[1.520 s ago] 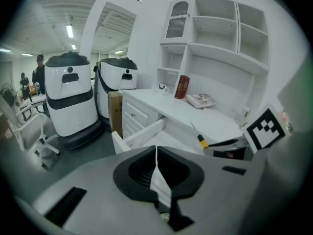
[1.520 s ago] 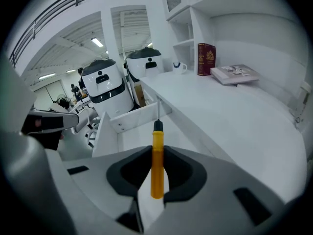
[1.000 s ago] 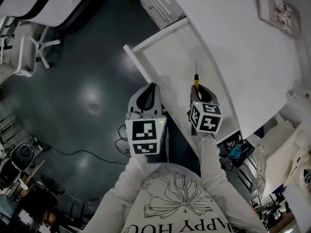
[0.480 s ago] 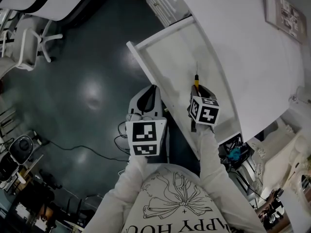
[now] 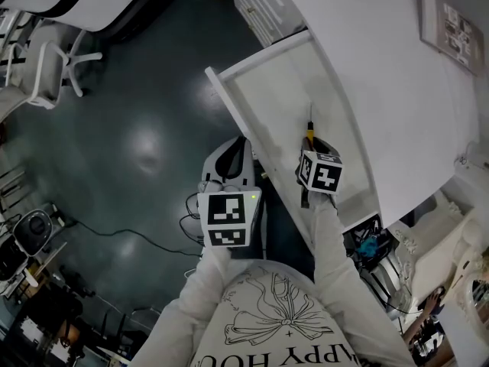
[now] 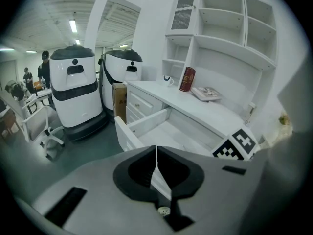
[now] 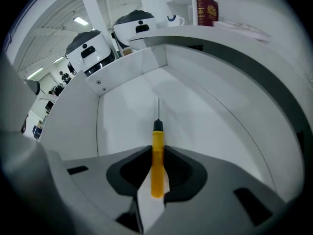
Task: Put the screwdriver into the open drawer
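A screwdriver point(image 7: 157, 155) with a yellow handle, black collar and thin steel shaft is clamped between my right gripper's point(image 7: 157, 153) pads, shaft pointing ahead over the white floor of the open drawer point(image 7: 117, 116). In the head view the right gripper point(image 5: 311, 145) hangs low inside the open drawer point(image 5: 263, 90), the screwdriver point(image 5: 309, 128) sticking out past its tips. My left gripper point(image 5: 239, 145) stays outside the drawer's front, jaws closed together with nothing between them; in the left gripper view its tips point(image 6: 156, 151) meet, and the drawer point(image 6: 146, 126) lies beyond.
White desk top point(image 5: 382, 67) runs right of the drawer, with a book point(image 5: 451, 21) on it. A hutch with a red book point(image 6: 187, 79) and mug point(image 6: 168, 81) stands behind. Two white robots point(image 6: 73, 89) and a chair point(image 5: 53, 67) stand on the dark floor.
My right gripper has sunk lower into the drawer with the screwdriver still in its grip. The left gripper has stayed where it was.
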Demonstrator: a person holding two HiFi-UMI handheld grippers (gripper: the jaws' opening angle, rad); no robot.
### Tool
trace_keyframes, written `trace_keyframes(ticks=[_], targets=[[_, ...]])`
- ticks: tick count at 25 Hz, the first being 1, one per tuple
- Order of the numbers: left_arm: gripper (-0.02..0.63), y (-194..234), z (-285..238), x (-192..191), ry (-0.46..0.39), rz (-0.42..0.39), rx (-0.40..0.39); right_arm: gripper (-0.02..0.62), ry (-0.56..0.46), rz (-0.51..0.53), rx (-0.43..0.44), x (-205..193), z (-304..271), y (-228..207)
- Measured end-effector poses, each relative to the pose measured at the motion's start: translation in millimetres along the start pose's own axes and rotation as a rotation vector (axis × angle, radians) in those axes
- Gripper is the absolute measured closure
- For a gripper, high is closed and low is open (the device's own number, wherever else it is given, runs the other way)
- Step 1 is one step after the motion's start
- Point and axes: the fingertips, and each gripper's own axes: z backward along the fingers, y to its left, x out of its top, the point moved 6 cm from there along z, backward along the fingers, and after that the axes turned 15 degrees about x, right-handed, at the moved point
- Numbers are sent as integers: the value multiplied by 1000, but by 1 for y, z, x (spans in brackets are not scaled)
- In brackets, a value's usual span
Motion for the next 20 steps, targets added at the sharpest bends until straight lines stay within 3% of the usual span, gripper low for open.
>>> trace_keyframes(ticks=[7, 14, 20], targets=[[595, 2, 12, 7, -25, 10, 9, 477, -56, 12, -17, 11, 27, 7], [596, 1, 34, 33, -101, 40, 3, 476, -235, 97, -9, 54, 91, 38], [596, -2, 65, 69, -217, 46, -1, 477, -413, 167, 21, 83, 164, 69]])
